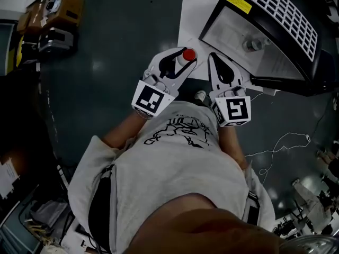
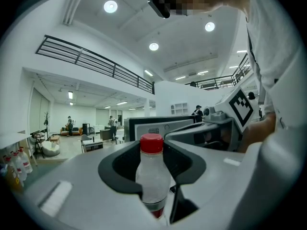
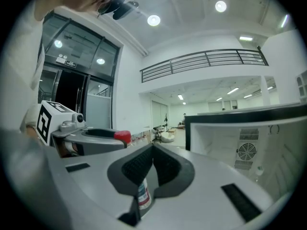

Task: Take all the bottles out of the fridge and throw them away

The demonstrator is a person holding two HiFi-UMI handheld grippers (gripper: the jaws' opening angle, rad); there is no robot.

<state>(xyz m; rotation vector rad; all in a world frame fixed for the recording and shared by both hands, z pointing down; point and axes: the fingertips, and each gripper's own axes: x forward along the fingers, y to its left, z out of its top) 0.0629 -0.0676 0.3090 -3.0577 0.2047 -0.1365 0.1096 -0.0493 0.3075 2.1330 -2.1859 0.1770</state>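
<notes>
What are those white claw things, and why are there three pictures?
They are grabbers that you work by hand. A person in a grey shirt holds one in each hand. One picture comes from a camera on the person's head, looking down at the dark floor. The other two come from small cameras that ride on the grabbers and look along their jaws. The left gripper is holding a clear bottle with a red cap. The right gripper has its jaws closed together. Just ahead stands an open fridge.
</notes>
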